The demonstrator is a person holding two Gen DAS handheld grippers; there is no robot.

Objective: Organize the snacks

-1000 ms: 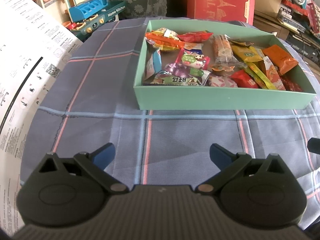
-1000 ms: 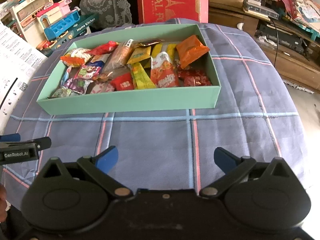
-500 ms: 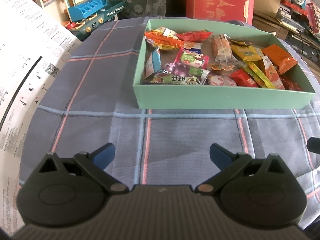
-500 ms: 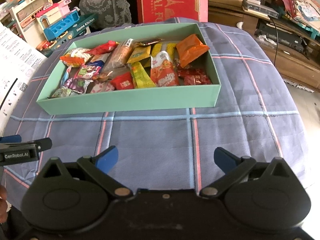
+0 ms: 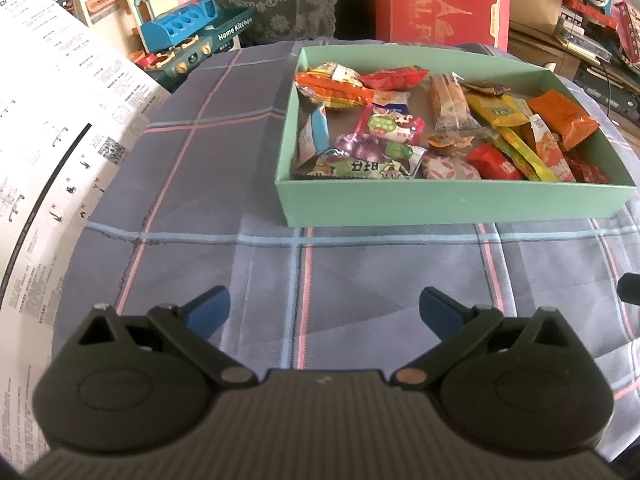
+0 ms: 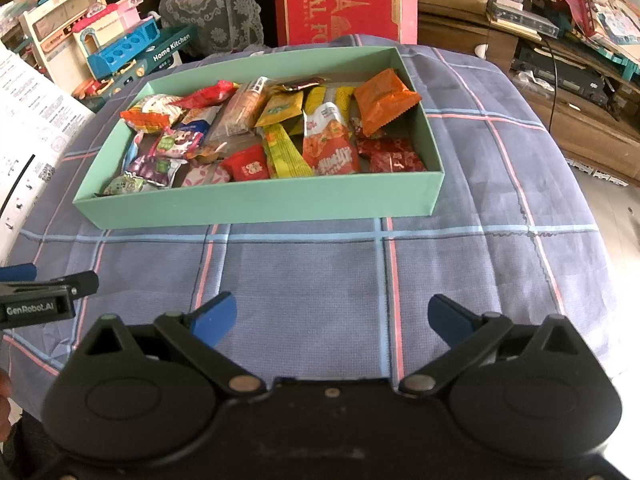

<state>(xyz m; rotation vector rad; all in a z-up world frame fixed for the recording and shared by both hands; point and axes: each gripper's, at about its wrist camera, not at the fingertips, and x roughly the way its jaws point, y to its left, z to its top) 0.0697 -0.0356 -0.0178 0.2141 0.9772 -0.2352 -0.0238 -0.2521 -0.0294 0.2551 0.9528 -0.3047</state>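
A plaid blue cloth (image 6: 312, 276) is covering the desk, and both tools are hovering over its bare near part. Sitting on that cloth, ahead of both tools and well apart from them, is a shallow green box (image 6: 256, 204), its long axis running left to right across both views. From the left tool (image 5: 324, 312) the box (image 5: 452, 208) is lying ahead and off to the right; from the right tool (image 6: 332, 316) it is lying ahead and a little to the left, so the right one is looking the squarer to it, though neither appears clearly nearer.

The snacks (image 6: 272, 132) are all lying inside the box in a loose, overlapping heap; none is showing on the cloth outside it. Among them, an orange packet (image 6: 384, 100) is resting against the right end wall, a yellow-green packet (image 6: 284, 152) is lying with its long axis pointing toward the near wall, and a small red packet (image 6: 246, 164) is sitting just beside it.

Both tools are standing with their blue pads wide apart, holding nothing. Judging by this, sorting looks either finished or not yet begun; any coming move would be reaching forward over the near wall.
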